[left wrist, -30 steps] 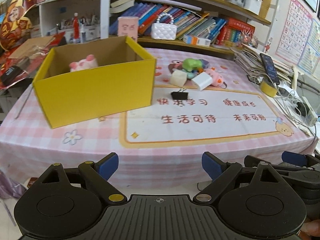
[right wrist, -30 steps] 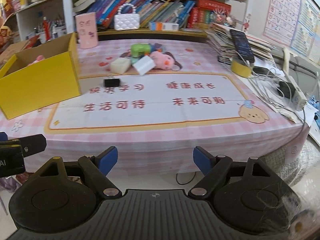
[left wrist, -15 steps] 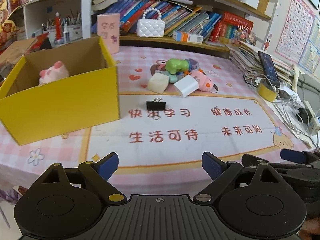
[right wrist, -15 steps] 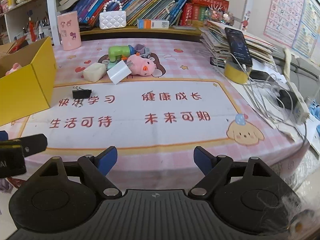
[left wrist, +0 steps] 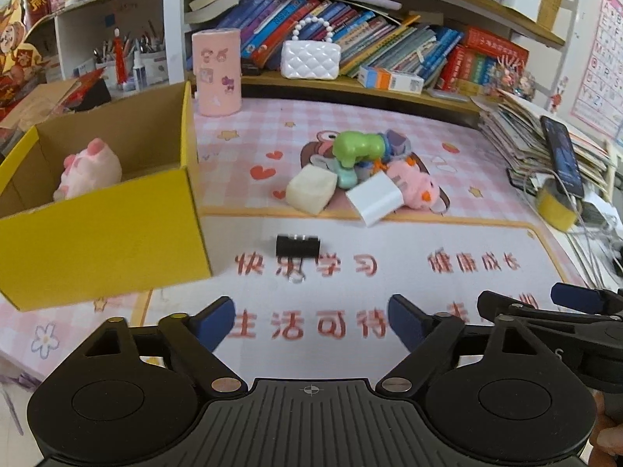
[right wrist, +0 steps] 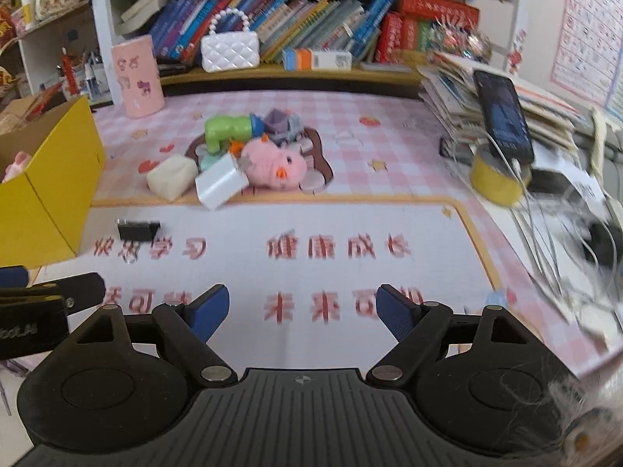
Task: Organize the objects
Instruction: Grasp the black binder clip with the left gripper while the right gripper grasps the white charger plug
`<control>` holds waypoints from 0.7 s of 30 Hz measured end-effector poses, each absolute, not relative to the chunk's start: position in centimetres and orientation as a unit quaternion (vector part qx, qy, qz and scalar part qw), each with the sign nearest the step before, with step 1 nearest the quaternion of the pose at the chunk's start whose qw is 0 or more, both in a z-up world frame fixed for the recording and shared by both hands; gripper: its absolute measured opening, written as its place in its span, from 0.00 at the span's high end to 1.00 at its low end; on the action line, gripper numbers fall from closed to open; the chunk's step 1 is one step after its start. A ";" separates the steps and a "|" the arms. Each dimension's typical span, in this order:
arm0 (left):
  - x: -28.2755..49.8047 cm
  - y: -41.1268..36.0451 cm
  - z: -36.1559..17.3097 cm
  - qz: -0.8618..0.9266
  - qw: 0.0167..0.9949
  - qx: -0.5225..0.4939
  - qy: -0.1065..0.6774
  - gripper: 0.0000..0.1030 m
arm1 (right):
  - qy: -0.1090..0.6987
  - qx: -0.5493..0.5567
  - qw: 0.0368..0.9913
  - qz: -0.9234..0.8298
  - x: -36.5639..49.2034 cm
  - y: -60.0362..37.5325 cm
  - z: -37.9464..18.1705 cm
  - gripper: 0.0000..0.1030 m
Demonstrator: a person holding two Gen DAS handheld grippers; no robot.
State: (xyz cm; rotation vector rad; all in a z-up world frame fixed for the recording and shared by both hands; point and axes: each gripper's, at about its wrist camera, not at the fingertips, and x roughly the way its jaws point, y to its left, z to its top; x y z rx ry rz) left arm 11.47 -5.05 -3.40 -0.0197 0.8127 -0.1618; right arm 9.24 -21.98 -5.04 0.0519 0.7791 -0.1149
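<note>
A yellow cardboard box (left wrist: 105,229) (right wrist: 46,194) stands at the left of the table with a pink plush pig (left wrist: 91,169) inside. A black binder clip (left wrist: 298,246) (right wrist: 138,229) lies on the white mat. Behind it is a pile: a cream block (left wrist: 311,193) (right wrist: 171,176), a white block (left wrist: 374,196) (right wrist: 220,186), a green toy (left wrist: 356,148) (right wrist: 227,129), a pink plush (left wrist: 416,188) (right wrist: 272,167). My left gripper (left wrist: 311,323) hovers over the mat short of the clip, its jaws closing with nothing between them. My right gripper (right wrist: 301,311) is open and empty.
A pink cylinder (left wrist: 216,72) and a white beaded purse (left wrist: 310,58) stand at the back by the bookshelf. On the right a phone (right wrist: 502,114) leans on a yellow tape roll (right wrist: 496,183) before stacked books, with cables (right wrist: 545,233) near the table's right edge.
Both grippers have moved forward over the table toward the clip and the pile, which look larger now. The left jaws have narrowed slightly. Nothing on the table has moved.
</note>
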 end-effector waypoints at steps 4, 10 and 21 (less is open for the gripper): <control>13.1 -5.9 -3.6 -0.052 0.920 -0.001 0.388 0.21 | 0.362 0.020 0.931 -0.040 10.5 -22.6 -4.7 0.23; 16.2 -7.1 -4.5 -0.028 0.923 0.004 0.385 0.32 | 0.351 0.017 0.936 -0.020 12.0 -23.3 -4.6 0.25; 21.0 -8.3 -9.3 -0.010 0.905 0.043 0.423 0.58 | 0.362 0.012 0.932 -0.002 13.8 -24.6 -5.1 0.25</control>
